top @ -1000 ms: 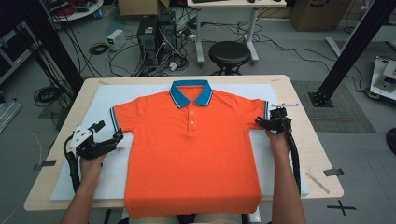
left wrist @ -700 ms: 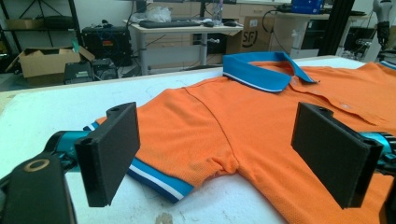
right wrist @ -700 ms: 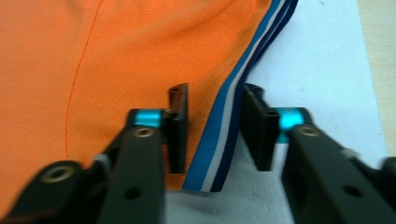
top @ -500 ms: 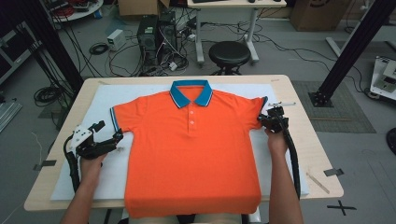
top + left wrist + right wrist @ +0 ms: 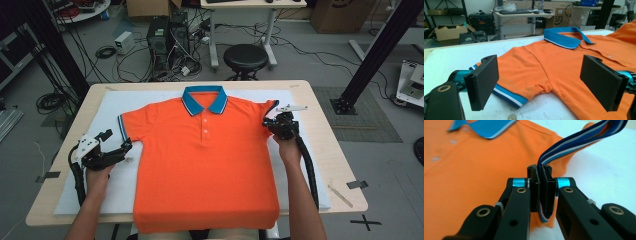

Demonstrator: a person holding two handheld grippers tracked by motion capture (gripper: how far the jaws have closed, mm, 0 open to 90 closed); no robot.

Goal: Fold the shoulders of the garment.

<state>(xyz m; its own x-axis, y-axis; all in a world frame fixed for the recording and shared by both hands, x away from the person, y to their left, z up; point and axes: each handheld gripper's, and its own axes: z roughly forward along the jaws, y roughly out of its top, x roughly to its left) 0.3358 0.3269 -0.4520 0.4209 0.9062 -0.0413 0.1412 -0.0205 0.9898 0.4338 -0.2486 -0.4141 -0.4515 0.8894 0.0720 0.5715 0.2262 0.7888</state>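
Note:
An orange polo shirt (image 5: 205, 165) with a blue collar (image 5: 204, 99) lies flat, front up, on a white mat. My right gripper (image 5: 278, 126) is shut on the striped cuff (image 5: 579, 143) of the shirt's right-hand sleeve, which it holds lifted off the mat. My left gripper (image 5: 119, 148) stands open just left of the other sleeve. In the left gripper view its pads (image 5: 484, 81) straddle that sleeve's blue-trimmed cuff (image 5: 507, 96) without touching it.
The white mat (image 5: 115, 107) covers most of a wooden table (image 5: 334, 165). The shirt's hem hangs over the table's front edge. Beyond the table are a black stool (image 5: 245, 56), computer cases, cables and a black frame post (image 5: 380, 47).
The right gripper has drawn the sleeve cuff slightly inward and up toward the shirt's body. The left gripper has stayed put, open beside its sleeve.

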